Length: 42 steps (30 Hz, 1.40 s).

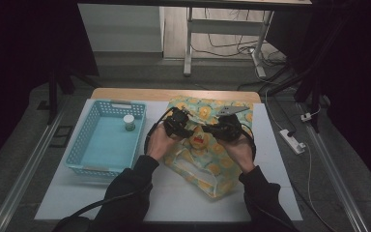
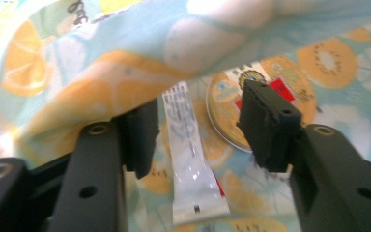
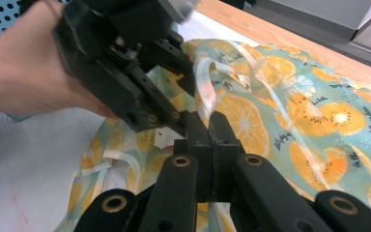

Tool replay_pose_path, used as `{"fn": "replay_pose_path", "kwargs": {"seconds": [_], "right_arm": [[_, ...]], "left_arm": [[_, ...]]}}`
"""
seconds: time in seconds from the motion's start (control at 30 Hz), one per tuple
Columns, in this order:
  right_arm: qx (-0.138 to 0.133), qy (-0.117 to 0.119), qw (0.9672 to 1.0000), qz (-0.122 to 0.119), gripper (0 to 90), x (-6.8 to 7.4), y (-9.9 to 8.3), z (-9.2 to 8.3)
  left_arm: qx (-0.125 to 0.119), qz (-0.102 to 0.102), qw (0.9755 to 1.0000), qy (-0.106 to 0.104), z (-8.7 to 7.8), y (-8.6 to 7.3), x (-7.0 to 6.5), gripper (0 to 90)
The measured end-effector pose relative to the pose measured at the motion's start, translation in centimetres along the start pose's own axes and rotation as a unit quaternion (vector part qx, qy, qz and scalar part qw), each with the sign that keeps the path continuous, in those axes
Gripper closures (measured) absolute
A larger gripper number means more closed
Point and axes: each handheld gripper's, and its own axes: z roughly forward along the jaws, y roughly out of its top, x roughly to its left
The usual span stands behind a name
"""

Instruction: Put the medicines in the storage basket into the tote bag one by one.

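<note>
Work surface: I am at a white table [image 1: 174, 198], with a wooden edge showing at its far side.
Bag: a fruit-print bag [image 1: 212, 159], turquoise with orange slices, lies on the table right of centre; both my grippers are at its upper middle.
Left gripper: my left gripper [image 1: 178, 122] is in my left hand [image 1: 160, 142] over the bag's upper left part. In the left gripper view its jaws stand spread apart, with nothing between them touching either pad.
Left gripper position: the jaws reach under a raised fold of the bag fabric [image 2: 125, 63], which arches across the top of that view.
Sachet: a narrow white sachet [image 2: 188, 159] lies lengthwise in the gap between my left jaws, resting on printed fabric.
Round item: a flat round item with a printed label [image 2: 241, 104] lies just beyond the sachet, partly behind my left gripper's right-hand jaw.
Right gripper: my right gripper [image 3: 211, 133] is in my right hand [image 1: 239, 150]. Its jaws are pressed together, pinching a pale strap or edge of the bag [image 3: 207, 96] that rises from between them.
Gripper relation: in the right gripper view my left gripper [image 3: 125, 63] sits just beside the right jaws, close to touching.
Basket: a light blue perforated basket [image 1: 89, 140] stands at the table's left.
Basket contents: a small jar with a white lid [image 1: 129, 122] stands upright in its far right corner.
</note>
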Motion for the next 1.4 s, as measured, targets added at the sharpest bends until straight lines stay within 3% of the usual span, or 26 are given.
{"fn": "replay_pose_path", "kwargs": {"seconds": [0.3, 0.5, 0.73, 0.97, 1.13, 1.4], "right_arm": [[0.000, 0.002, 1.0000, 0.001, 90.0, 0.0, 0.0, 0.0], [0.000, 0.002, 1.0000, 0.000, 90.0, -0.1, 0.0, -0.1], [0.001, 0.001, 1.0000, 0.002, 90.0, -0.1, -0.1, -0.1], [0.002, 0.001, 1.0000, 0.001, 90.0, -0.1, -0.1, 0.1], [0.003, 0.001, 1.0000, 0.001, 90.0, -0.1, -0.1, 0.1], [0.004, 0.001, 1.0000, 0.001, 90.0, -0.1, -0.2, 0.1]], "left_arm": [[-0.016, -0.008, 0.9988, -0.046, -2.7, -0.7, 0.1, 27.6], [-0.015, -0.021, 0.9982, -0.055, -3.5, -1.6, 0.5, 18.3], [-0.028, -0.042, 0.9962, -0.070, -4.9, -3.0, 2.0, 5.7], [-0.044, -0.045, 0.9947, -0.082, -6.5, -4.3, 3.5, 0.3], [-0.050, -0.044, 0.9952, -0.071, -7.6, -5.2, 4.5, 0.1], [-0.070, -0.072, 0.9926, -0.068, -9.3, -6.7, 6.5, 0.0]]}}
